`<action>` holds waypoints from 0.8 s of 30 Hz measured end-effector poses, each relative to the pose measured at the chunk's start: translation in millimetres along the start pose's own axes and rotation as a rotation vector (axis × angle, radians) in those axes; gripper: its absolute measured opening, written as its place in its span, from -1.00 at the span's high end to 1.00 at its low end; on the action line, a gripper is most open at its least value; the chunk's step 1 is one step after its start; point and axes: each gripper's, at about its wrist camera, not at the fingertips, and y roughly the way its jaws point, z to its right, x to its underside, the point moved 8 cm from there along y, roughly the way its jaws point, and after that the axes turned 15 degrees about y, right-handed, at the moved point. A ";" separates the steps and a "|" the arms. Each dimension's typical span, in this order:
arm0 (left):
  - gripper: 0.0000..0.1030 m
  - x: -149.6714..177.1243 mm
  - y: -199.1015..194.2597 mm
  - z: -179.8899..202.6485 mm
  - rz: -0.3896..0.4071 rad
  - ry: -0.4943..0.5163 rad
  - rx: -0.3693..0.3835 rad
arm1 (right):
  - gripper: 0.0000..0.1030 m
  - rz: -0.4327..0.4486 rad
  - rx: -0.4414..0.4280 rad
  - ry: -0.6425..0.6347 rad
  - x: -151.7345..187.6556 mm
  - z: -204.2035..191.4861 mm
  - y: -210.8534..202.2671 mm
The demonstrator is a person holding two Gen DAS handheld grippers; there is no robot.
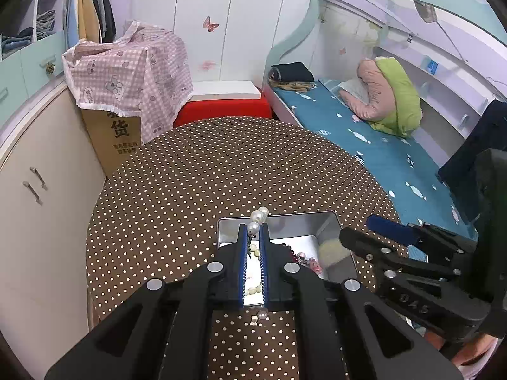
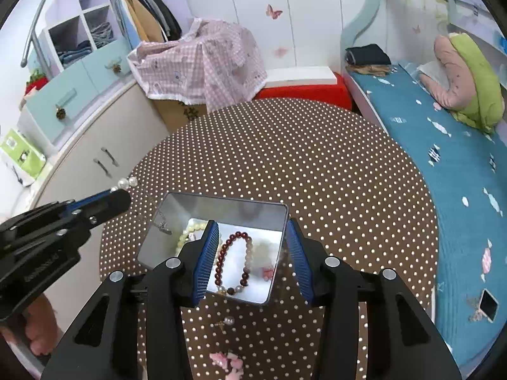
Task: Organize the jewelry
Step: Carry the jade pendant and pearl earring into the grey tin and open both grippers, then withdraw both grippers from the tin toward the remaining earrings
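- The pearl piece (image 1: 258, 220) is pinched at the tips of the left gripper (image 1: 253, 237), a short run of white beads sticking up past the fingertips; in the right wrist view the same pearls (image 2: 126, 183) jut from the gripper's end, off to the left of the metal tin (image 2: 218, 204) and higher than its rim.
- The tin sits on the dotted tablecloth (image 1: 221, 164), directly below and ahead of the left gripper, its long side running across the view. Inside lie a dark red bead bracelet (image 2: 233, 262), a cream bead strand (image 2: 190, 231) and a small silver chain (image 2: 163, 223).
- The left hand is the nearer one for the drop: its jaws are clenched on the pearls and tilt downward toward the tin's open top. By my judgement, only a short lowering and a release remain.
- The right gripper (image 2: 250, 259) hangs over the tin's near right part, jaws parted and holding nothing, the bracelet visible between them.
- A loose pearl earring (image 2: 228, 320) and a pink trinket (image 2: 229, 361) lie on the cloth, nearer than the tin, not yet gathered.
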 end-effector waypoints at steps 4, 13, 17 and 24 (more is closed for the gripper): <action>0.58 1.2 -0.6 -1.3 -0.002 -0.007 -0.003 | -0.36 0.045 0.021 -0.012 -4.2 -0.5 -7.8; 0.23 6.6 -6.4 -5.6 0.004 -0.018 -0.018 | -0.37 0.022 0.041 0.014 -2.6 7.1 -7.0; 0.23 10.2 -8.1 -6.6 0.001 -0.023 -0.019 | -0.37 0.016 0.041 0.018 0.8 8.6 -7.5; 0.23 17.9 -12.5 -6.9 0.000 -0.031 -0.023 | -0.37 0.012 0.042 0.012 9.8 5.4 -12.2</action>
